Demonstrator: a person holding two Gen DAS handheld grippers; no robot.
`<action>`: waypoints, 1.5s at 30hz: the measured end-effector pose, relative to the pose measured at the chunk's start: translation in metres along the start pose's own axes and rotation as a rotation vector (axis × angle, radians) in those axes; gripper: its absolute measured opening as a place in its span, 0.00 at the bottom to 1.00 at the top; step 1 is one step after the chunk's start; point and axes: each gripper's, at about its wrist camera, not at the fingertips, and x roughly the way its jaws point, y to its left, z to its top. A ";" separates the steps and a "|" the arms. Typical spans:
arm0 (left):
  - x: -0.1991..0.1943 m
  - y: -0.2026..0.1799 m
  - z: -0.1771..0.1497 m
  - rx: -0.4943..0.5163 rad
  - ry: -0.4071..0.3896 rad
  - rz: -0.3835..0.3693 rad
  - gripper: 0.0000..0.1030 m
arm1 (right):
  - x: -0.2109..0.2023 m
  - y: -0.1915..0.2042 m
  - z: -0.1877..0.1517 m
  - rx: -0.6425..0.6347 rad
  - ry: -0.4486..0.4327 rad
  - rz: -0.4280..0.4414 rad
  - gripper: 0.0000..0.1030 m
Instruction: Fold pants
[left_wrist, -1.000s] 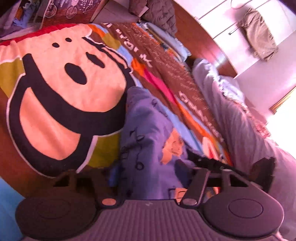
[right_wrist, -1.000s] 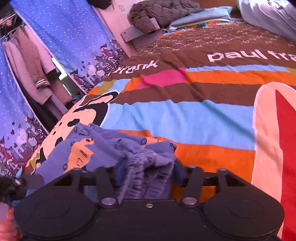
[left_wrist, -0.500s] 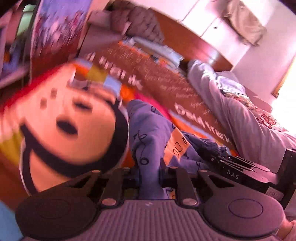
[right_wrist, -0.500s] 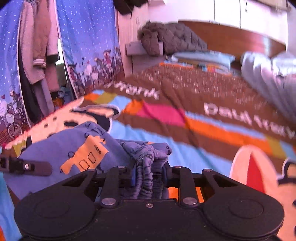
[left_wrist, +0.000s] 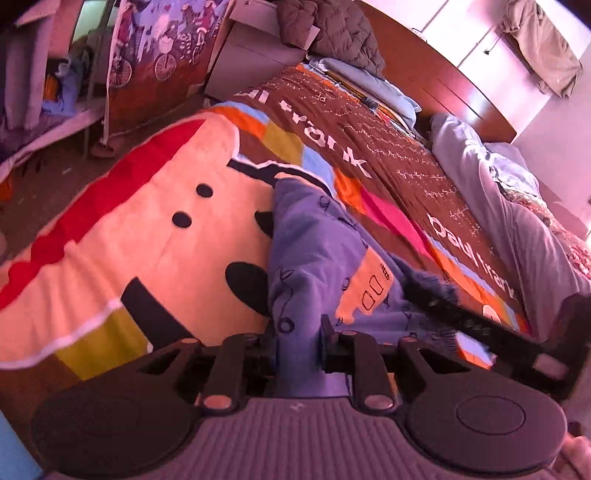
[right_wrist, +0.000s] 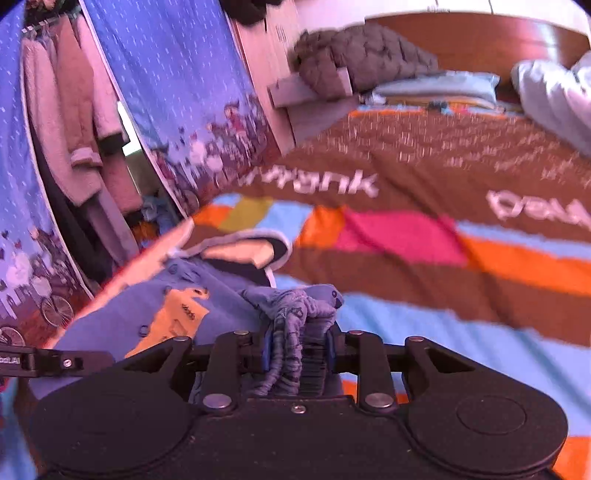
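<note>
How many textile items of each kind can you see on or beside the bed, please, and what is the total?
Blue printed pants: 1
Striped bedspread: 1
Quilted dark jacket: 1
Grey duvet: 1
Light blue pillow: 1
Total: 5

A home bedroom: blanketed bed (left_wrist: 388, 155), wooden headboard (left_wrist: 443, 85), hanging clothes (right_wrist: 85, 122).
</note>
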 end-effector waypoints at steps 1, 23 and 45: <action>-0.002 -0.001 -0.001 0.011 -0.005 0.008 0.29 | 0.004 -0.004 -0.005 0.018 -0.002 0.004 0.30; -0.038 -0.020 -0.014 0.136 -0.123 0.154 0.94 | -0.052 0.006 -0.001 0.013 -0.077 -0.044 0.76; -0.171 -0.073 -0.099 0.313 -0.271 0.329 1.00 | -0.237 0.071 -0.072 -0.012 -0.299 -0.105 0.99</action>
